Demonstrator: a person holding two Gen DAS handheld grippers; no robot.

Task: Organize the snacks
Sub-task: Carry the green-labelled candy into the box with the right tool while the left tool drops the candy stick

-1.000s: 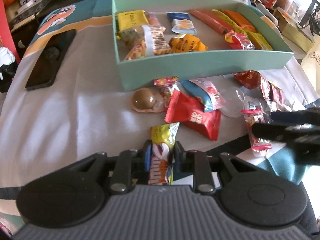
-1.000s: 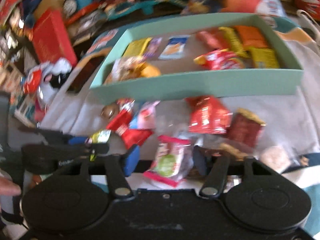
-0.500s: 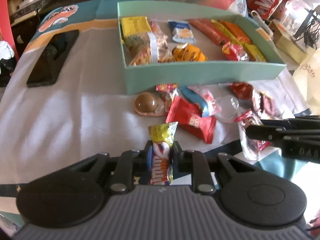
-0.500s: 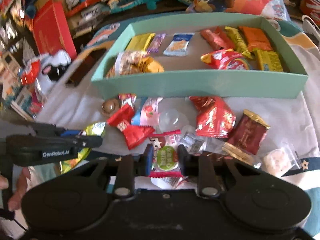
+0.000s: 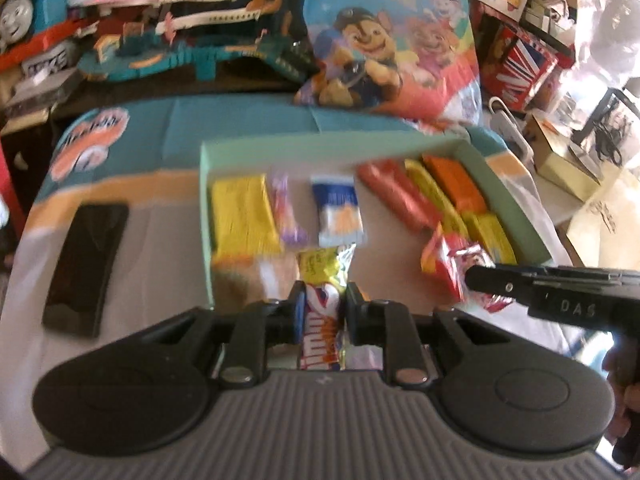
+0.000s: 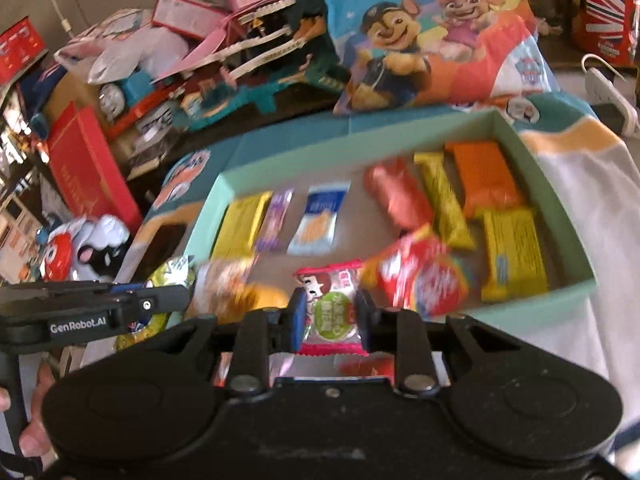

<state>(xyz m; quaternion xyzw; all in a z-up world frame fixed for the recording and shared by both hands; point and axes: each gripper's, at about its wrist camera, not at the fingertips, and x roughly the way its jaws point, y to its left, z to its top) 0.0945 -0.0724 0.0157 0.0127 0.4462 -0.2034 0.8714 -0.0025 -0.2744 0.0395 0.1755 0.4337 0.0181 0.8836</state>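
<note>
Left wrist view: left gripper [image 5: 322,312] clamped on a yellow snack packet [image 5: 323,280] with orange lettering, held above the near left part of the mint-green box [image 5: 508,196]. Inside the box, blurred: a yellow bar [image 5: 243,216] at far left, a purple wrapper [image 5: 289,216] beside it, a blue-and-white pack [image 5: 339,216] in the middle, then a red bar [image 5: 394,194], yellow bars and an orange pack [image 5: 454,182] at right. A black phone [image 5: 86,268] flat on the cloth, left of the box, seen clearly only here. Right gripper [image 5: 476,276] reaching in from the right edge, side on, with a crinkled packet at its tips. Right wrist view: same gripper [image 6: 329,312] closed on a small pink-edged candy packet [image 6: 332,308] with a green label, over the near side of the box [image 6: 576,248]; only this view shows what it holds. Just to its right a red packet [image 6: 420,276], blurred. Left gripper [image 6: 176,298] entering from the left, yellow packet [image 6: 170,276] at its tip. A hand [image 6: 34,420] at the near left corner. A cartoon-dog bag [image 6: 420,36] beyond the far wall, and a red carton [image 6: 88,168] far left.
</note>
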